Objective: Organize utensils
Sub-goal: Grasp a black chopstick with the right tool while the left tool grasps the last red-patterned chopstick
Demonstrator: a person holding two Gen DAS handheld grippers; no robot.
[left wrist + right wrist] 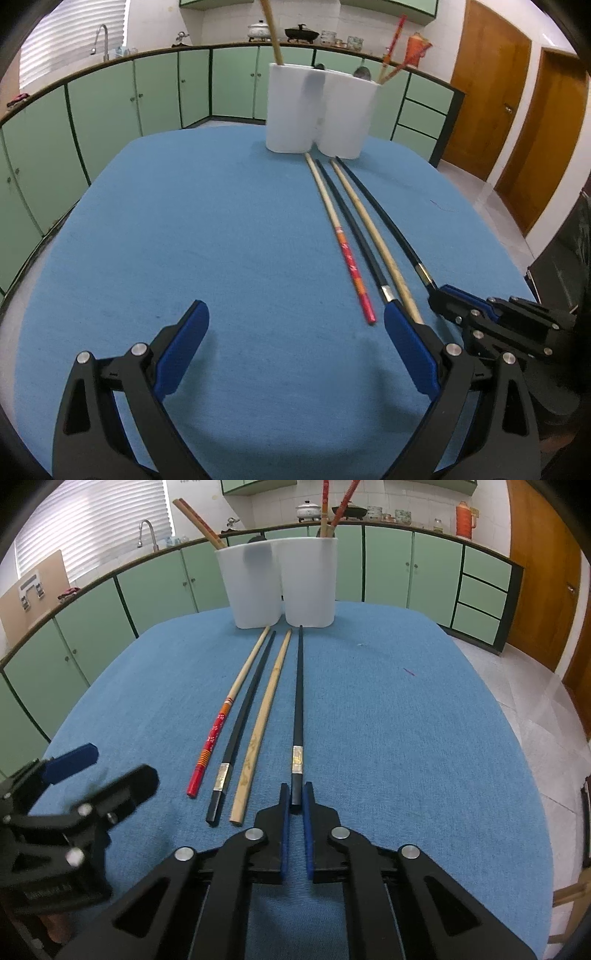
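Several chopsticks lie side by side on the blue cloth: a red-ended one [214, 734], a black one [240, 723], a plain wooden one [258, 731] and a second black one [298, 701]. My right gripper [295, 794] is shut on the near end of that second black chopstick, also seen in the left wrist view [437, 295]. My left gripper [295, 314] is open and empty, left of the chopsticks. Two white holders [255, 587] [310, 583] stand at the far edge with chopsticks in them.
The blue-covered table [406, 738] drops off to a tiled floor on the right. Green cabinets [110, 103] and a counter with pots run behind. My left gripper shows at the left of the right wrist view [92, 771].
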